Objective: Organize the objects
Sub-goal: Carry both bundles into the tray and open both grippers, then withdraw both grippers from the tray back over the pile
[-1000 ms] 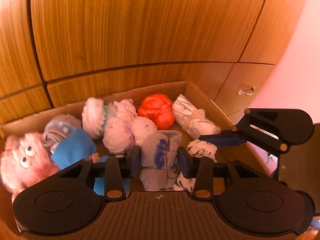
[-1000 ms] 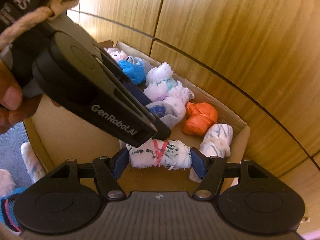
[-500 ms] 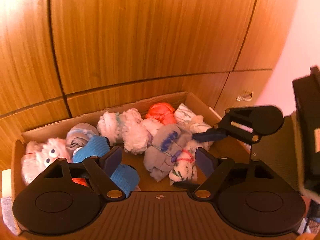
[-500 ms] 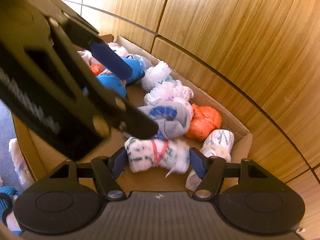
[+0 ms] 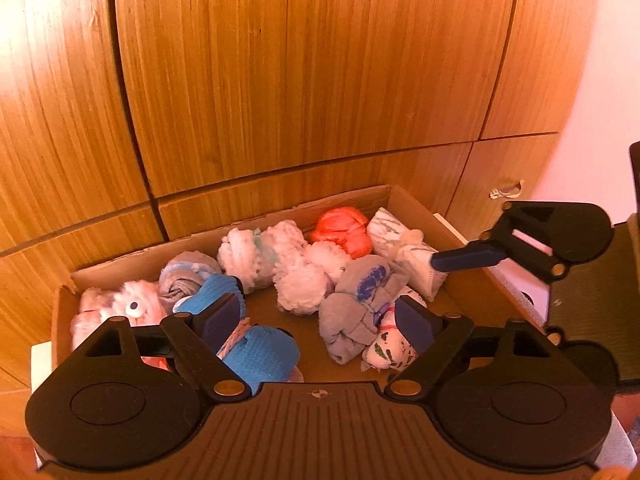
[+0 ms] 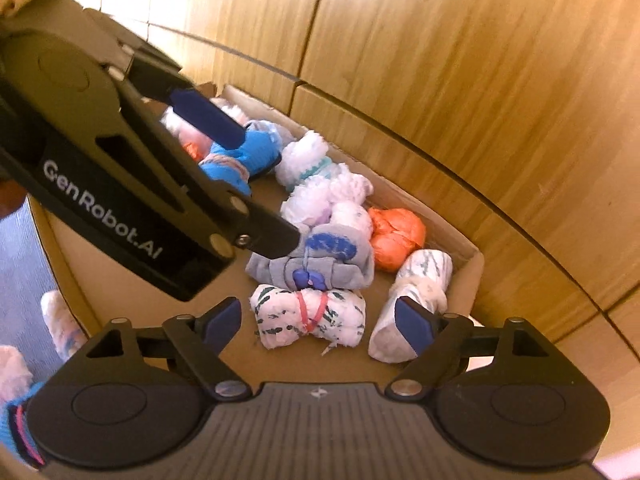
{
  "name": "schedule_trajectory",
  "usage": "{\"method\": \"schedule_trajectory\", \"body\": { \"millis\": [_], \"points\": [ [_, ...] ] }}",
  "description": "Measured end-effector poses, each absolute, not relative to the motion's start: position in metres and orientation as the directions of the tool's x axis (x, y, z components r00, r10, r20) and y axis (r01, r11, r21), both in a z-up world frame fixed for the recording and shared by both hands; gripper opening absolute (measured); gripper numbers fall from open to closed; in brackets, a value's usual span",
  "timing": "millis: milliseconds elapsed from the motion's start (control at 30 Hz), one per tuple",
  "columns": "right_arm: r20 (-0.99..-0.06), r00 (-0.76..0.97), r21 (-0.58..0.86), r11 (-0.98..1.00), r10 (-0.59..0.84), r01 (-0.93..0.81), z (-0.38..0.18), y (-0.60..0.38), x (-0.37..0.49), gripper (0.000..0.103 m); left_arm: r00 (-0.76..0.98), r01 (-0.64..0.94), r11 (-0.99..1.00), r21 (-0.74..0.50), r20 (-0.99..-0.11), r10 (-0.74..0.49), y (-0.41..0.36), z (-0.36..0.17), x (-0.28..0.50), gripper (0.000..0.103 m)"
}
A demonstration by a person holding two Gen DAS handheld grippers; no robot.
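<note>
Both pairs of jaws stood apart over the cardboard box [image 6: 474,258], and both had just been opening: your right gripper [image 6: 318,322] had let go of the white sock bundle tied with a red band [image 6: 310,316], which lay free on the box floor between the spread pads without touching either, and your left gripper [image 5: 320,316] held nothing, with the grey sock bundle [image 5: 352,312] resting on the box floor ahead of it. So the step in hand looked like a release, and you did well to open wide enough that no pad dragged at the fabric. The white bundle sat just in front of the grey one, touching it, near the orange bundle [image 6: 396,236] and a white and green roll [image 6: 416,300] by the right wall. To finish cleanly, you needed to lift each gripper straight back along its own line, since the right-hand pad stood close against that roll and a sideways pull could have tipped it. Your left gripper also crossed low over the blue socks [image 6: 248,156], so it wanted height before swinging away. More loose socks seemed to wait outside the box at the left.
</note>
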State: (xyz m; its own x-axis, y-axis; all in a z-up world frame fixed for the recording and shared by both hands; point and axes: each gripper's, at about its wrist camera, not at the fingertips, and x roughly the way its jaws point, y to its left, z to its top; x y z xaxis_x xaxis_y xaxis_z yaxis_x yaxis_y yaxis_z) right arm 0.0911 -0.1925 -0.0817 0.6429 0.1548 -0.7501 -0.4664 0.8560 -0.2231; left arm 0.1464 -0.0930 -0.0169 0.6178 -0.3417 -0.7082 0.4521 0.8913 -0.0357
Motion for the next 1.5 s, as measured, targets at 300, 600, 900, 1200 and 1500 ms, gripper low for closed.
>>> {"method": "schedule_trajectory", "body": {
  "millis": [300,600,900,1200,1500],
  "points": [
    [-0.763,0.636,-0.152,0.925,0.115,-0.349,-0.072,-0.203,0.084,0.086,0.638,0.423,0.906,0.027,-0.719,-0.277,-0.093,-0.014,0.138,0.093],
    [-0.773,0.63,-0.14,0.946,0.081,-0.293,-0.059,-0.199,0.072,0.088,0.634,0.404,0.914,0.033,-0.73,-0.254,-0.092,-0.006,0.126,0.094],
    [-0.769,0.636,-0.135,0.957,0.063,-0.258,-0.053,-0.194,0.065,0.088,0.636,0.389,0.921,0.027,-0.731,-0.247,-0.086,0.004,0.112,0.094],
    [-0.745,0.665,-0.096,0.978,0.053,-0.185,-0.034,-0.198,0.026,0.092,0.661,0.374,0.927,0.013,-0.705,-0.257,-0.063,0.015,0.076,0.098],
    [-0.669,0.734,0.051,0.992,0.121,-0.116,-0.036,-0.2,-0.06,0.096,0.711,0.415,0.91,-0.011,-0.62,-0.332,-0.024,0.002,-0.015,0.102]
  ]
}}
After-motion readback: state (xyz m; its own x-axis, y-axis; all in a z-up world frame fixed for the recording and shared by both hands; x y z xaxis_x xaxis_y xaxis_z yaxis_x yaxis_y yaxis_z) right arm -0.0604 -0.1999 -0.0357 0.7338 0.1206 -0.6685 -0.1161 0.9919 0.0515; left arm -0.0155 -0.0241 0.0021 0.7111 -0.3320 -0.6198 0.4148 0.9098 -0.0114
